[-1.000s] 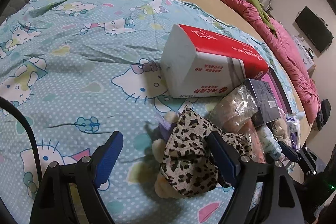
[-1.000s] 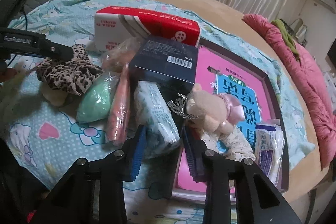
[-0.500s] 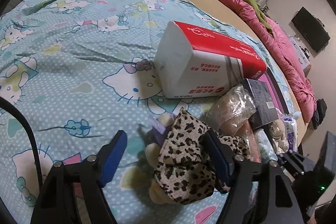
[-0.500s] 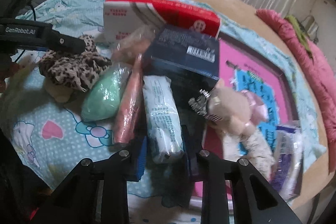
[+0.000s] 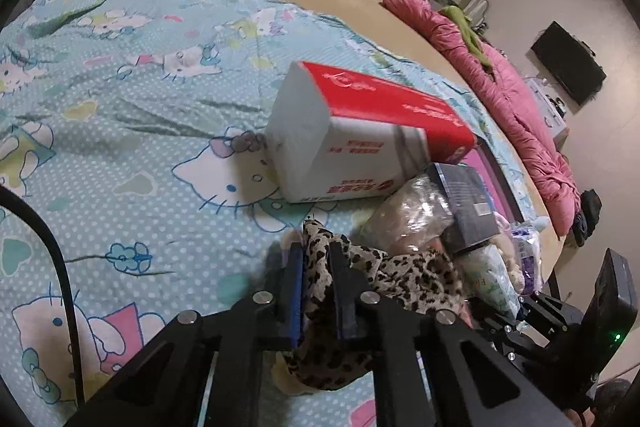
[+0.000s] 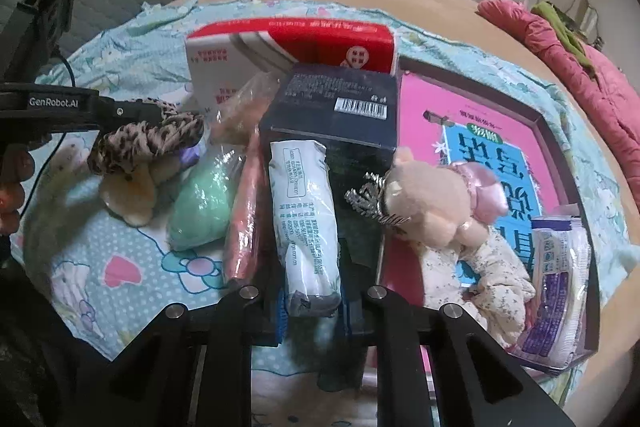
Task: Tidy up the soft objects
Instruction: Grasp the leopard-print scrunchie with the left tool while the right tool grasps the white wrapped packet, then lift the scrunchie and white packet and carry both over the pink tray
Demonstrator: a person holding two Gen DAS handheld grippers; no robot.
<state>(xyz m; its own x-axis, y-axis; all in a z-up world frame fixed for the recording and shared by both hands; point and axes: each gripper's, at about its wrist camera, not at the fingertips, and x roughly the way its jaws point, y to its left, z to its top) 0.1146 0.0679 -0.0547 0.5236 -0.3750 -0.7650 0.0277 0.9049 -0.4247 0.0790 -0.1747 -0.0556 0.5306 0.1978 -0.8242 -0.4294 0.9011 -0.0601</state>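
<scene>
**Both tongs clamping soft items on the bed**

Gripping the leopard-print scrunchie (image 5: 404,269) with the left tongs (image 5: 318,291), jaws nearly closed on the fabric. Lying under the scrunchie: a beige plush toy (image 6: 130,191) on the cartoon-cat sheet (image 5: 120,115). Pinching the near end of the white tissue packet (image 6: 304,223) between the right tongs (image 6: 314,307), jaws drawn close on it. Leaning up against the dark box (image 6: 340,107), that packet, with a pink wrapped roll (image 6: 244,227) and a green wrapped pad (image 6: 202,211) lying just beside it to the left. Standing behind them, the red-and-white tissue pack (image 5: 360,139). Holding several things, the shallow dark-rimmed tray (image 6: 556,131) on the right: a pink-and-blue printed board (image 6: 480,131) as its floor, a beige plush with a pink bow (image 6: 432,203), a cream floral scrunchie (image 6: 496,279), and a purple-and-white packet (image 6: 556,287) against the near rim.
</scene>
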